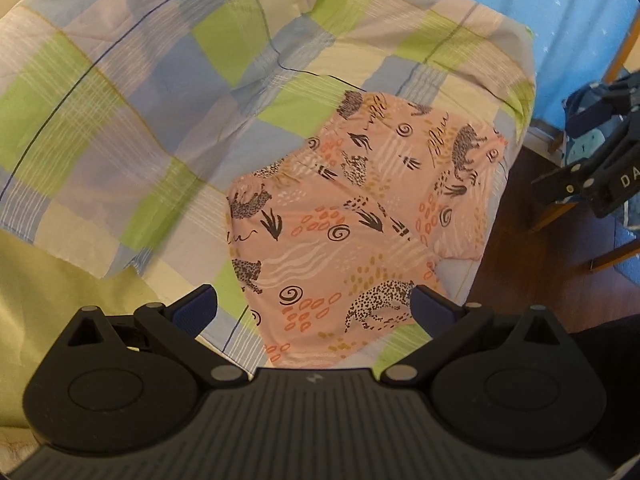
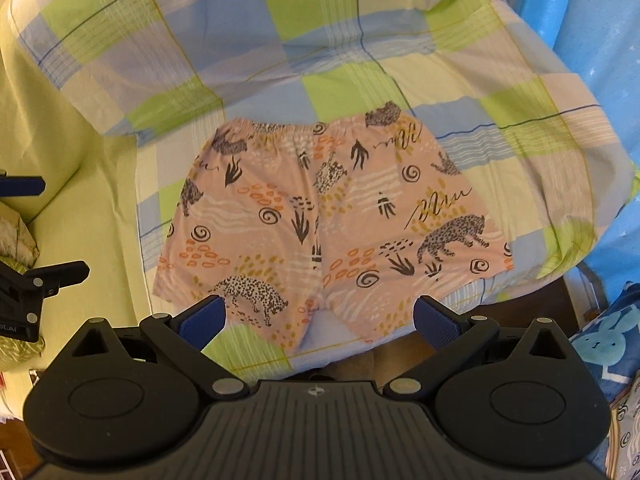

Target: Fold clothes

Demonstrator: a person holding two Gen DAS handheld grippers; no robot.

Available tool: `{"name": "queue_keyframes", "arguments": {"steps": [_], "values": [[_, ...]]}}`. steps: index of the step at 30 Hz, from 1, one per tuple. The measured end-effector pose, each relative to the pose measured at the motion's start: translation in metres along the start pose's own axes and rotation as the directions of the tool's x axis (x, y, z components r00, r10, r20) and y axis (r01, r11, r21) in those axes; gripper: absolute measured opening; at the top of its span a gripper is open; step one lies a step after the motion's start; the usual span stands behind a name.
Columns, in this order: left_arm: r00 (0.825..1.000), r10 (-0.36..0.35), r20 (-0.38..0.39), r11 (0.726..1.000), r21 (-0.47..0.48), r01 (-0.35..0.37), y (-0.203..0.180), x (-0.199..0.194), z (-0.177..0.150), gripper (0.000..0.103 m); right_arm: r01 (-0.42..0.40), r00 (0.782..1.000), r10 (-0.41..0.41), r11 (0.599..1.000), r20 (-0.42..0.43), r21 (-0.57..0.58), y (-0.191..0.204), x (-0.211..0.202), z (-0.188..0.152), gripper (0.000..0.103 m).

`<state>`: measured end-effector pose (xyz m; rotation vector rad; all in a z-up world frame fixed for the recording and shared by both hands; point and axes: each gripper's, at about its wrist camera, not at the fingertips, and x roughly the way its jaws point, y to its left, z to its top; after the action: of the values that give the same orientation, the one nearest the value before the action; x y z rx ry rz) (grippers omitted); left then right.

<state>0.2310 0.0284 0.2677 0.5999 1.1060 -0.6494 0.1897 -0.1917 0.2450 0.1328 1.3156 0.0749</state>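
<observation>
Pink shorts [image 2: 324, 220] lie flat on the checked quilt [image 2: 340, 60], one pair, waistband away from me and both leg openings near me. My right gripper [image 2: 318, 316] hovers above the near hem with its fingers spread wide, holding nothing; the blue pads [image 2: 202, 320] sit apart over the left leg and the crotch. My left gripper [image 1: 316, 308] is just as wide open and empty, over one leg end of the shorts [image 1: 360, 216] in its own view. I can't tell whether either pad touches the cloth. Two grippers, four pads, nothing gripped. Each camera catches the other tool at the frame edge: the right one [image 1: 592, 168] over dark floor [image 1: 516, 216], the left one [image 2: 32, 292] beside a green sheet [image 2: 60, 152]. Blue fabric [image 2: 600, 32] hangs beyond the quilt.
</observation>
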Motion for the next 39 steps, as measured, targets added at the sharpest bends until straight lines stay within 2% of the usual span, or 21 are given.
{"name": "queue_keyframes", "arguments": {"steps": [4, 6, 13, 17, 20, 22, 23, 25, 27, 29, 32, 36, 37, 39], "values": [[0.999, -0.051, -0.004, 0.997, 0.053, 0.051, 0.000, 0.004, -0.005, 0.101, 0.009, 1.000, -0.009, 1.000, 0.018, 0.010, 0.008, -0.003, -0.006, 0.103], [0.999, -0.049, -0.009, 0.993, 0.110, 0.050, 0.003, 0.008, -0.007, 0.101, 0.015, 1.000, -0.016, 0.999, 0.026, 0.028, 0.012, -0.004, -0.009, 0.103], [0.989, -0.145, -0.003, 0.969, 0.204, 0.142, 0.044, 0.030, -0.019, 0.101, 0.081, 0.993, -0.090, 0.989, 0.072, 0.126, 0.051, -0.010, -0.034, 0.103], [0.988, -0.157, 0.009, 0.932, 0.333, 0.145, 0.070, 0.043, -0.033, 0.101, 0.106, 0.990, -0.118, 0.984, 0.078, 0.140, 0.092, -0.001, -0.050, 0.103], [0.989, -0.141, 0.032, 0.885, 0.453, 0.111, 0.087, 0.055, -0.044, 0.101, 0.116, 0.989, -0.124, 0.988, 0.082, 0.100, 0.126, 0.014, -0.056, 0.103], [0.992, -0.112, 0.060, 0.826, 0.560, 0.060, 0.093, 0.069, -0.051, 0.101, 0.106, 0.989, -0.111, 0.993, 0.096, 0.054, 0.147, 0.025, -0.059, 0.102], [0.992, -0.101, 0.080, 0.783, 0.621, 0.030, 0.095, 0.076, -0.055, 0.101, 0.101, 0.989, -0.104, 0.994, 0.102, 0.031, 0.157, 0.030, -0.060, 0.100], [0.986, -0.084, 0.144, 0.672, 0.739, -0.051, 0.101, 0.092, -0.064, 0.097, 0.092, 0.990, -0.091, 0.996, 0.105, -0.001, 0.172, 0.048, -0.062, 0.093], [0.975, -0.081, 0.208, 0.548, 0.826, -0.131, 0.108, 0.110, -0.072, 0.094, 0.082, 0.991, -0.079, 0.996, 0.105, -0.028, 0.185, 0.067, -0.064, 0.083], [0.964, -0.094, 0.247, 0.439, 0.880, -0.183, 0.117, 0.132, -0.078, 0.093, 0.073, 0.992, -0.067, 0.996, 0.104, -0.054, 0.198, 0.087, -0.066, 0.067], [0.948, -0.123, 0.294, 0.279, 0.927, -0.252, 0.133, 0.175, -0.086, 0.090, 0.060, 0.992, -0.054, 0.997, 0.115, -0.056, 0.215, 0.117, -0.067, 0.058], [0.942, -0.125, 0.311, 0.125, 0.947, -0.296, 0.139, 0.228, -0.090, 0.073, 0.073, 0.985, -0.058, 0.993, 0.160, -0.089, 0.233, 0.156, -0.068, 0.053], [0.941, -0.127, 0.313, 0.099, 0.948, -0.302, 0.140, 0.237, -0.091, 0.072, 0.077, 0.985, -0.059, 0.991, 0.163, -0.108, 0.240, 0.167, -0.069, 0.051], [0.941, -0.139, 0.307, 0.067, 0.951, -0.300, 0.142, 0.252, -0.091, 0.072, 0.089, 0.984, -0.064, 0.985, 0.166, -0.150, 0.253, 0.191, -0.071, 0.050]]}}
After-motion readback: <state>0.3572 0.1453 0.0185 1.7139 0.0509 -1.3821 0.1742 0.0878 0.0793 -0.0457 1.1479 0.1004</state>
